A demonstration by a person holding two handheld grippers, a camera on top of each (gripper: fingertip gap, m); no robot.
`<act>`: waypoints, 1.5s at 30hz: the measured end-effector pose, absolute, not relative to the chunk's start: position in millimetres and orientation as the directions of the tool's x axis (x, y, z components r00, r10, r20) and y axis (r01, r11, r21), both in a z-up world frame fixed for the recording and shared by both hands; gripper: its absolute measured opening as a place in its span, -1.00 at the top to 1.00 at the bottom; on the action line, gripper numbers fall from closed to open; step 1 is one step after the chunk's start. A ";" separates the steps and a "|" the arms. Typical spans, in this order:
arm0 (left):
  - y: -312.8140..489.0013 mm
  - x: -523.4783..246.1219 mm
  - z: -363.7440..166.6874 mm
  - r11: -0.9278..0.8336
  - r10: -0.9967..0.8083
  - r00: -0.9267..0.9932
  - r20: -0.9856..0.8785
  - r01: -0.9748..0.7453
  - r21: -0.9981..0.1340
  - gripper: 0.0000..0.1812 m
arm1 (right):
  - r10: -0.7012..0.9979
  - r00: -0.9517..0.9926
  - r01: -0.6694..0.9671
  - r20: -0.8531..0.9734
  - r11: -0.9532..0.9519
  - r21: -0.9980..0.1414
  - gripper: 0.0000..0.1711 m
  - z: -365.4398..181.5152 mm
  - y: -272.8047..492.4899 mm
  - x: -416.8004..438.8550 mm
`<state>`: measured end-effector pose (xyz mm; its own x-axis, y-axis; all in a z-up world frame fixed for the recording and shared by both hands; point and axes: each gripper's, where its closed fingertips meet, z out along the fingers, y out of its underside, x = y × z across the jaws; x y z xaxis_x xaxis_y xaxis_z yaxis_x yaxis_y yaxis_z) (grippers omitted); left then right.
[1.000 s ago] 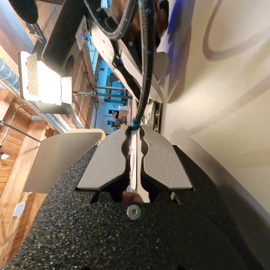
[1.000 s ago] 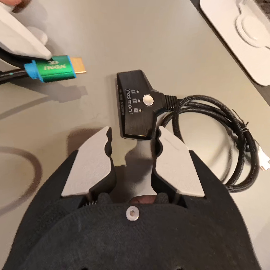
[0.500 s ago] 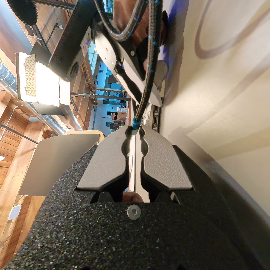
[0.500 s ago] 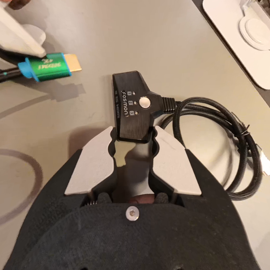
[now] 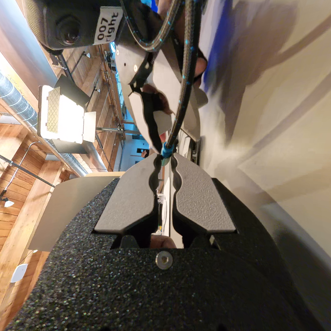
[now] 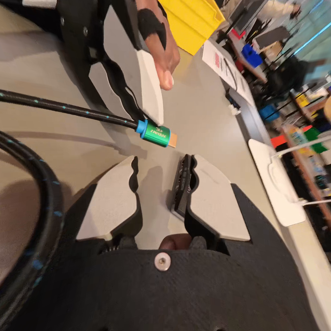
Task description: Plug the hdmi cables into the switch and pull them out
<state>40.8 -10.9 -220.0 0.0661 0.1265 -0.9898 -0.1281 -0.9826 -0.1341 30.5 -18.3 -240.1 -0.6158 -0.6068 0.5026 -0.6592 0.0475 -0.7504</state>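
Left wrist view: left gripper [image 5: 165, 161] at frame centre, fingers nearly together, clamped on the blue collar of the hdmi cable [image 5: 180, 100] rising to the top edge; switch [image 5: 194, 152] just beyond, right of centre.

Right wrist view: right gripper [image 6: 163, 177] spread apart at centre, switch [image 6: 182, 186] tilted on edge against the right finger [image 6: 213, 193]; green hdmi plug [image 6: 155, 133] just above, pinched by the left gripper [image 6: 152, 123]; grey table [image 6: 197, 107].

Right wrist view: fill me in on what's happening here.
A person works two handheld claws. The left claw grips the green metal HDMI plug on its black braided cable, gold tip still unplugged, near the flat black HDMI switch. The open right claw has the switch tipped on edge against one finger.
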 end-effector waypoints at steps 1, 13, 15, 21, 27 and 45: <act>-8.3 41.1 -221.3 -0.982 0.123 0.074 -0.990 -0.138 -0.132 0.88 | -0.597 -0.584 -0.691 0.550 0.009 -0.723 0.34 -240.5 -19.4 31.9; -2.3 40.6 -232.2 -0.981 0.104 0.130 -0.986 -0.153 -0.123 0.83 | -0.522 -0.384 -0.842 0.762 -0.142 -0.521 0.67 -251.3 -24.2 42.2; -6.7 40.6 -231.6 -0.984 0.096 0.129 -0.987 -0.135 -0.114 0.72 | -0.518 -0.397 -0.843 0.757 -0.119 -0.524 0.68 -252.6 -25.5 38.4; -8.2 39.5 -237.2 -0.994 -0.034 0.124 -0.992 -0.111 0.020 0.66 | -0.575 -0.471 -0.807 0.669 -0.025 -0.590 0.72 -256.5 -27.6 37.4; -4.0 35.0 -238.5 -0.993 -0.080 0.129 -0.988 -0.101 0.067 0.66 | -0.590 -0.451 -0.836 0.670 0.018 -0.548 0.74 -259.3 -26.7 40.1; -7.2 30.3 -247.3 -0.997 -0.062 0.207 -0.976 -0.053 0.052 0.88 | -0.594 -0.441 -0.879 0.673 0.133 -0.458 0.71 -265.2 -25.8 27.4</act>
